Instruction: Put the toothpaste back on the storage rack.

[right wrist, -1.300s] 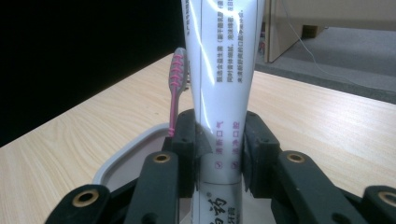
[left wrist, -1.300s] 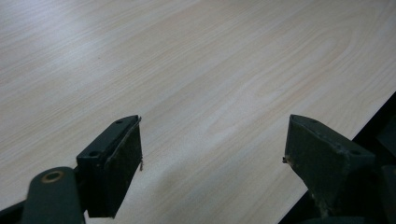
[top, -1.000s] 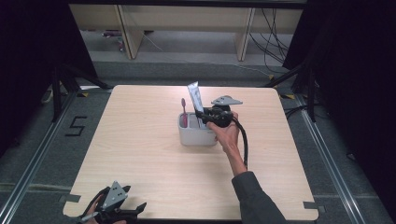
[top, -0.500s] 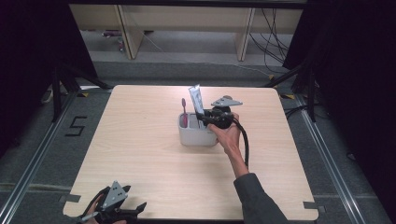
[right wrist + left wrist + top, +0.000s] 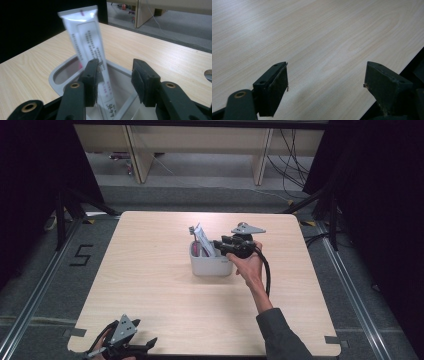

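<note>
My right gripper (image 5: pixel 223 245) sits in the middle of the high view, over the right side of a white holder (image 5: pixel 210 266). Its jaws have just been opening. In the right gripper view they stand partly apart, and a white tube (image 5: pixel 86 45) stands between them. The tube leans against the left finger (image 5: pixel 91 75). The right finger (image 5: pixel 142 77) does not touch it, so I am not squeezing the tube now.

My left gripper (image 5: pixel 131 347) is at the bottom left of the high view, by the near edge of the table (image 5: pixel 150 285). Its jaws are wide apart and hold nothing. In the left gripper view I see just bare wood between the fingers (image 5: pixel 273 86), and the table edge runs along the lower right.

The holder has a thin wall across it that makes two spaces. The tube stands tilted in the space nearer my gripper, with its flat end up. In the high view something pink (image 5: pixel 196 251) shows in the left space, but I cannot tell what it is. A grey stick thing (image 5: pixel 191 231) pokes up at the holder's back left.

The holder stands near the middle of the table, well away from every edge. There is lots of open wood all around it.
</note>
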The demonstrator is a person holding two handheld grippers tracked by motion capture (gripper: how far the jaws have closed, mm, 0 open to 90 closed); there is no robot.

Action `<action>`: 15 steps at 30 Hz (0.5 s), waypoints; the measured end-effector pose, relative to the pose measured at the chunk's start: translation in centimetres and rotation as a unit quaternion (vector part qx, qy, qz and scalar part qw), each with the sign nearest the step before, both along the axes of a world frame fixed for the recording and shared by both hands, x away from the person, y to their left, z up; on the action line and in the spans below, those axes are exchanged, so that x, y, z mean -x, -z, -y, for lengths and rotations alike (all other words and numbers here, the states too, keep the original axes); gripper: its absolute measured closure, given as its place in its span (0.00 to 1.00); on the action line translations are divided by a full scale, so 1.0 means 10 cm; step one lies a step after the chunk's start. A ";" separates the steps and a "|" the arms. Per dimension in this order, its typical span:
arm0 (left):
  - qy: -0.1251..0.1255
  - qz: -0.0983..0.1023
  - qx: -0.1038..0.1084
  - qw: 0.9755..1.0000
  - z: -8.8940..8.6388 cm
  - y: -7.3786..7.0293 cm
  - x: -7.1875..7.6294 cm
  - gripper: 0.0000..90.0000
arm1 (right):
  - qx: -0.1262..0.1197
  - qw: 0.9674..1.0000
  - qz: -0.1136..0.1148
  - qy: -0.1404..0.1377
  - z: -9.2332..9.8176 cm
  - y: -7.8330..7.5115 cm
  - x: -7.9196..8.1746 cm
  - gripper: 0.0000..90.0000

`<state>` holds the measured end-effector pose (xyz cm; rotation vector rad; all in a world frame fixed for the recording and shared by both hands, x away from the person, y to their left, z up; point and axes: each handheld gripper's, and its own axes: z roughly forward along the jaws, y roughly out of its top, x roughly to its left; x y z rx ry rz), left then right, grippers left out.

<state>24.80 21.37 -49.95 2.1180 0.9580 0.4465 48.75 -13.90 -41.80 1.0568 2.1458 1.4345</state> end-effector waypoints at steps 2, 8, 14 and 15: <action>0.000 -0.003 -0.003 1.000 0.00 -0.01 0.00 0.20 | -0.010 1.000 -0.010 0.003 0.03 -0.01 0.03 0.63; 0.001 -0.001 -0.001 1.000 0.01 0.01 -0.01 0.20 | -0.013 1.000 -0.006 -0.002 0.13 -0.02 0.06 0.60; 0.001 -0.002 -0.001 1.000 0.01 0.01 -0.01 0.20 | -0.014 1.000 0.000 -0.002 0.22 -0.07 0.12 0.59; 0.001 -0.002 -0.001 1.000 0.01 0.01 0.00 0.21 | -0.016 1.000 -0.011 0.004 0.23 -0.07 0.15 0.59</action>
